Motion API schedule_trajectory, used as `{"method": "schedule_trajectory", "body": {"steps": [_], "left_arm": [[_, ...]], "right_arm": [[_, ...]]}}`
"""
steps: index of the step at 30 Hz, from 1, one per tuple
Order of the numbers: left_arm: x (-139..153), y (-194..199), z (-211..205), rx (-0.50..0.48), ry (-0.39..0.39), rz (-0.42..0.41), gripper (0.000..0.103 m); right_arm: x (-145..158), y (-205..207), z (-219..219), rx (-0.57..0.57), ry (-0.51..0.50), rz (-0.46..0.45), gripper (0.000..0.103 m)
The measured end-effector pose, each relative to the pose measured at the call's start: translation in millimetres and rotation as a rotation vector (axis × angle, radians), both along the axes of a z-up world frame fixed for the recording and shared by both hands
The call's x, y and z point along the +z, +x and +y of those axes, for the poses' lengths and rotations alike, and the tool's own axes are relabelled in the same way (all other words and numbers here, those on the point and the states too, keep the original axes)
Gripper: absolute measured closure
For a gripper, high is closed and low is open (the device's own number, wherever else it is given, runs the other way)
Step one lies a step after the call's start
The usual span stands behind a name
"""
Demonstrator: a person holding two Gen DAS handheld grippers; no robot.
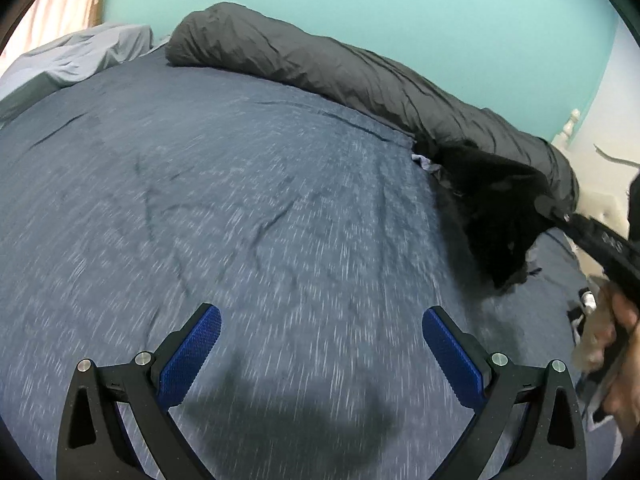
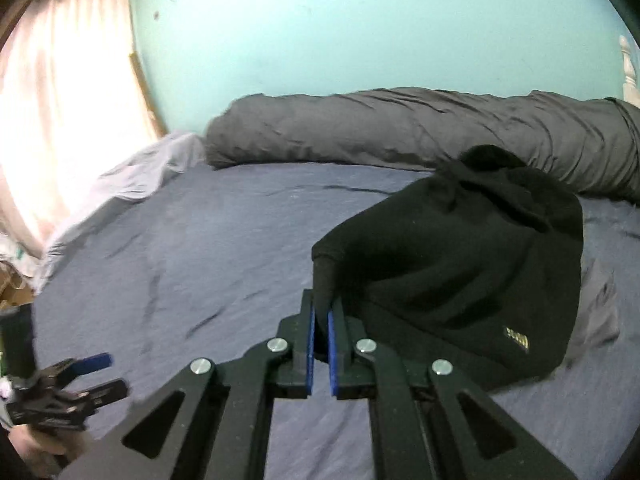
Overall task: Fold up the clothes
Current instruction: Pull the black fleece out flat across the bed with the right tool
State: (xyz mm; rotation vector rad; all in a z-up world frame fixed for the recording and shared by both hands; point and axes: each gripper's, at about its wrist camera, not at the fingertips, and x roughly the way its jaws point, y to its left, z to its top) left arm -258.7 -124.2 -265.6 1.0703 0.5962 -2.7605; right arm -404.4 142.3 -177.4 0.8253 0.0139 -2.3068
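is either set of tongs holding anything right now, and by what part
The right tongs are shut on the black hoodie, pinching a narrow pulled-up bit of its near edge; which part of the garment cannot be told. The left tongs are open and hold nothing.

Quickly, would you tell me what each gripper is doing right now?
Left gripper: open, holding nothing, above the bed sheet.
Right gripper: shut on a fold of the black hoodie.

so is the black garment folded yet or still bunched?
Bunched, not folded: black garment hangs in a lumpy heap from the right gripper, jaws pinching one corner.
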Motion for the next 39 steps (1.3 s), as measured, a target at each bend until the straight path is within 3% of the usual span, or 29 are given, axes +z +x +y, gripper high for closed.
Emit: {"method": "schedule_trajectory", "body": {"steps": [14, 20, 26, 31, 34, 37, 39], "left_arm": [[47, 165, -25, 0.003, 0.041, 0.051, 0.000], [59, 198, -36, 0.013, 0.037, 0.064, 0.000], [71, 230, -47, 0.022, 0.033, 0.076, 0.000], [54, 224, -37, 0.002, 0.046, 0.052, 0.000], [43, 220, -31, -0.011, 0.054, 0.038, 0.000], [33, 216, -25, -0.023, 0.062, 0.024, 0.000], [26, 214, -21, -0.032, 0.067, 0.014, 0.000]], "right_arm": [[64, 216, -13, 0.114, -0.103, 0.011, 0.098], [90, 275, -38, 0.189, -0.160, 0.013, 0.098], [67, 292, -44, 0.153, -0.143, -0.077, 0.098], [31, 288, -40, 0.081, -0.063, -0.204, 0.092], [29, 285, -17, 0.018, -0.070, -0.206, 0.064], [27, 281, 13, -0.057, -0.102, -0.203, 0.044], [20, 274, 35, -0.112, -0.129, -0.211, 0.042]]}}
